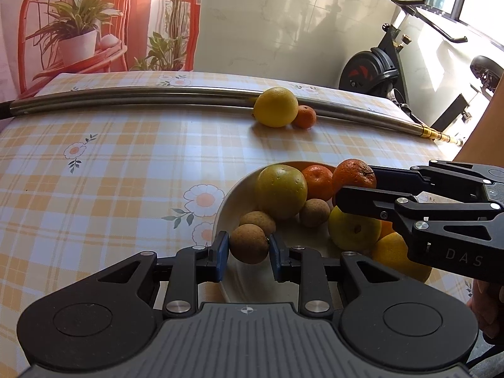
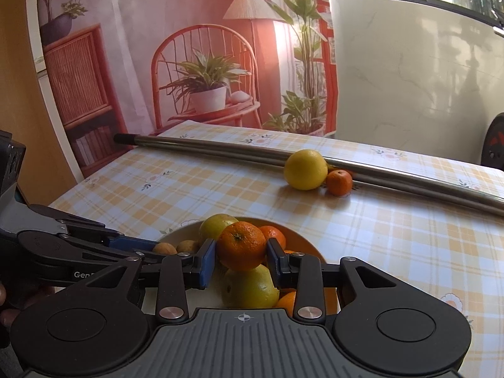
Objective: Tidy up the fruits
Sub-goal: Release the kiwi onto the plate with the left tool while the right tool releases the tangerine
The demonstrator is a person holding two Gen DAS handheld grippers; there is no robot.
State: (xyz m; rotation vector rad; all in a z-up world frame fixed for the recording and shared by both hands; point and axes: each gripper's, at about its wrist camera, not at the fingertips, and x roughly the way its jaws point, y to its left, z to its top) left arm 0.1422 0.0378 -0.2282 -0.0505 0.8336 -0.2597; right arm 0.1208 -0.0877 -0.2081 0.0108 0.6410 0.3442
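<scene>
Two fruits gripped over the bowl, one per gripper

Brown fruit is clamped by left gripper, mandarin by right gripper; both are best lowered gently, clear of the rim.

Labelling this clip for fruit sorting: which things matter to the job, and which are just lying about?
Job: bowl; brown fruit in left tongs; mandarin in right tongs; yellow citrus and small mandarin on the table.
Lying about: metal poles; exercise bike.

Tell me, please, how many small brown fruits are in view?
3. One is held in the left gripper over the bowl; one lies just behind it in the bowl; one lies mid-bowl beside the green fruit. More may be hidden beneath.
</scene>
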